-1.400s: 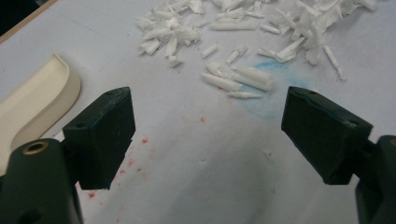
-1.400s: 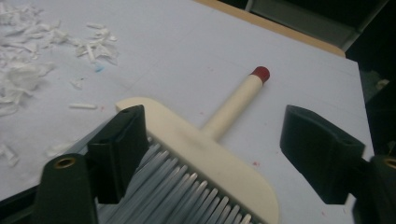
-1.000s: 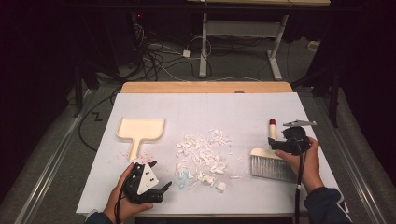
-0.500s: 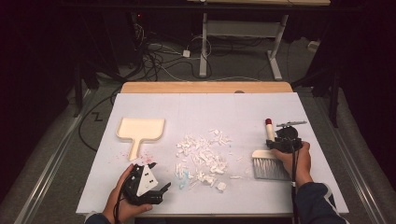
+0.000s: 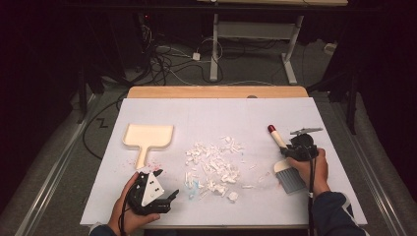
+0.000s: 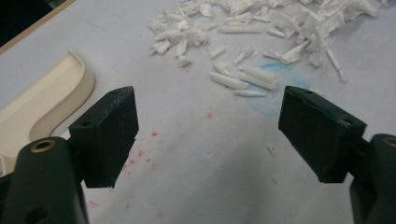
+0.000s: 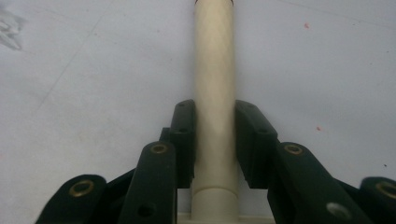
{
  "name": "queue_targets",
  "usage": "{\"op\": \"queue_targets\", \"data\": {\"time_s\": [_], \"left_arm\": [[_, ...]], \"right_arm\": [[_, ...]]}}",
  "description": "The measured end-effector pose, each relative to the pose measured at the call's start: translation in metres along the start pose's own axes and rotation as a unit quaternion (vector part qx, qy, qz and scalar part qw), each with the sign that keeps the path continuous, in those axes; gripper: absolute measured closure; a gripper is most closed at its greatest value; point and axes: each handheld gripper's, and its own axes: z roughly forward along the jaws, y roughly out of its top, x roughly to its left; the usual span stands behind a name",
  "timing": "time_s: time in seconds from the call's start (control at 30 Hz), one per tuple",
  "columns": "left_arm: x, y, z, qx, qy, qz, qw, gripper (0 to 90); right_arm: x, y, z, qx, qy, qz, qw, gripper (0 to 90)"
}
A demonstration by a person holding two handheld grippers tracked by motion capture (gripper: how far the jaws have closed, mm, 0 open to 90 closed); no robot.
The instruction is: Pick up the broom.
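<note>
Right tongs (image 7: 215, 140) clamped on one brush (image 5: 287, 172) handle; left tongs (image 6: 208, 135) spread, empty; one dustpan (image 5: 147, 136); one paper-scrap pile (image 5: 214, 164).

- A lab or recording room, dark all round
- Loose cables (image 5: 162, 54) trail over the grey floor (image 5: 59, 182)
- A white-legged desk frame (image 5: 253, 37) stands behind the sheet-covered counter (image 5: 221, 113)

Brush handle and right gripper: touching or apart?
Touching. In the right gripper view both jaws press flat against the brush handle, no gap either side of the right gripper.
</note>
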Motion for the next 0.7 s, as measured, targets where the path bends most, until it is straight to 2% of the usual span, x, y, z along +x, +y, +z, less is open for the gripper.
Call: {"op": "queue_targets", "data": {"time_s": [0.07,0.17,0.2,0.23,0.27,0.3,0.37,0.4,0.43,0.47,0.5,0.53,0.57,0.6,0.63,0.7], "left_arm": [[0.000,0.000,0.000,0.000,-0.001,0.001,1.0000,19.1],[0.001,-0.001,-0.001,0.001,0.000,-0.001,1.0000,19.2],[0.001,-0.001,-0.001,0.002,0.001,-0.003,1.0000,19.2],[0.001,-0.001,-0.001,0.002,0.001,-0.003,1.0000,19.2],[0.001,-0.002,-0.002,0.002,0.002,-0.003,1.0000,19.2],[0.001,-0.002,-0.002,0.002,0.002,-0.003,1.0000,19.2],[0.001,-0.001,-0.003,0.002,0.000,-0.003,1.0000,19.2],[0.000,0.000,-0.004,0.000,-0.005,-0.006,1.0000,19.2],[0.000,0.000,-0.004,0.000,-0.005,-0.006,1.0000,19.3],[0.000,0.001,-0.005,-0.005,-0.009,-0.010,0.9999,19.5],[0.001,0.003,-0.005,-0.015,-0.020,-0.024,0.9994,19.6],[0.001,0.003,-0.005,-0.015,-0.020,-0.024,0.9994,19.6],[0.000,0.008,-0.007,-0.024,-0.027,-0.031,0.9989,19.6],[0.000,0.008,-0.007,-0.024,-0.027,-0.031,0.9989,19.6],[-0.001,0.013,-0.010,-0.038,-0.033,-0.033,0.9982,19.6],[-0.004,0.020,-0.013,-0.052,-0.049,-0.050,0.9962,19.8]], "right_arm": [[-0.003,-0.005,-0.003,-0.018,0.013,-0.003,0.9997,71.2],[-0.002,-0.008,-0.007,-0.028,0.011,-0.008,0.9995,71.2],[-0.003,-0.009,-0.015,-0.044,0.013,-0.012,0.9989,71.2],[-0.003,-0.009,-0.015,-0.044,0.013,-0.012,0.9989,71.2],[-0.005,-0.011,-0.026,-0.064,0.014,-0.013,0.9977,71.3],[-0.005,-0.011,-0.026,-0.064,0.014,-0.013,0.9977,71.3],[-0.007,-0.013,-0.036,-0.093,0.013,-0.008,0.9956,71.3],[-0.007,-0.020,-0.048,-0.130,0.006,-0.010,0.9915,71.3],[-0.007,-0.020,-0.048,-0.130,0.006,-0.010,0.9915,71.3],[-0.006,-0.024,-0.061,-0.157,0.009,-0.013,0.9875,71.3],[-0.005,-0.025,-0.067,-0.169,0.014,-0.017,0.9853,71.3],[-0.005,-0.025,-0.067,-0.169,0.014,-0.017,0.9853,71.3],[-0.003,-0.028,-0.079,-0.188,0.013,-0.017,0.9820,71.3],[-0.003,-0.029,-0.084,-0.198,0.018,-0.018,0.9800,71.3],[-0.001,-0.030,-0.090,-0.209,0.018,-0.017,0.9777,71.3],[0.001,-0.032,-0.100,-0.229,0.030,-0.015,0.9729,71.4]]}}
